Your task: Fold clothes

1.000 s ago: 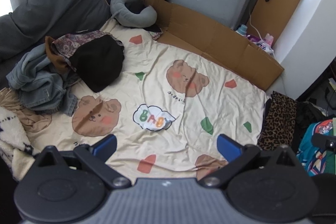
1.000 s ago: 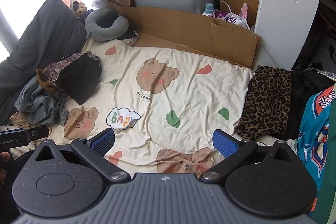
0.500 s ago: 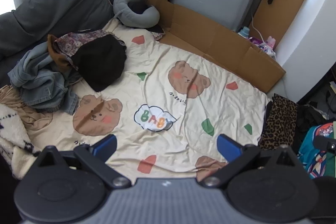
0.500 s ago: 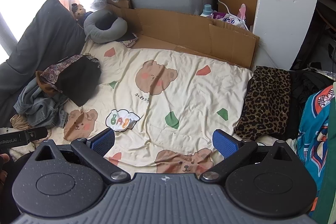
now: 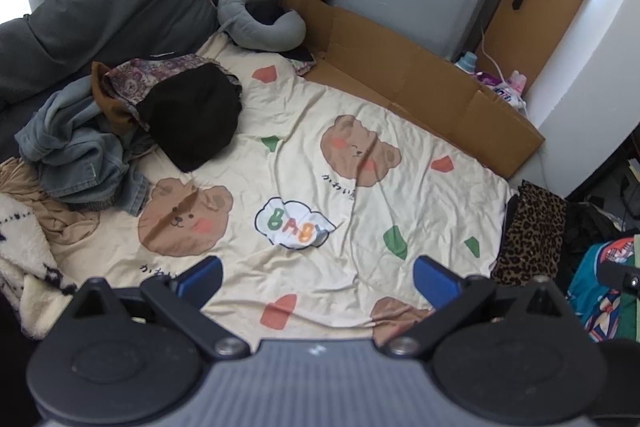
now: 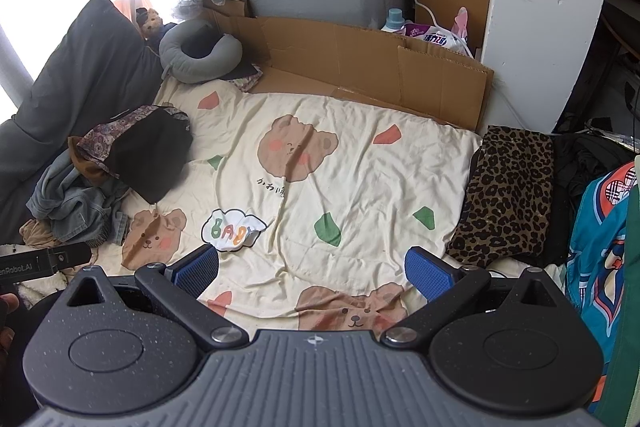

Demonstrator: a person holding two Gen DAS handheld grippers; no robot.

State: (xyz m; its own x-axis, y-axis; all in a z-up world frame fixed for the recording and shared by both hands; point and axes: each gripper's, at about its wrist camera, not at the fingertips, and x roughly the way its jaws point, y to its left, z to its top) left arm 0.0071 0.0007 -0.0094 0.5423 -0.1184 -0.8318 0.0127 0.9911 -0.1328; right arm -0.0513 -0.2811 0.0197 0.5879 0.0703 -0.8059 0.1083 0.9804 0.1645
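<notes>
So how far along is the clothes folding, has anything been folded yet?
One piece looks done: a leopard-print garment lies flat and squared at the right edge of the bear-print sheet. Nothing is in hand: the left gripper and the right gripper are both open and empty above the sheet. Left to do: the crumpled pile at the left, with a black garment and a blue denim piece.

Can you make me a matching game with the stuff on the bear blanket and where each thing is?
Things:
1. black garment
2. leopard-print cloth
3. grey neck pillow
4. cardboard

Places:
A. right edge of the blanket
B. standing along the far edge
C. far left corner
D. top of the pile on the left

Pairs: 1-D, 2-A, 3-C, 4-B
</notes>
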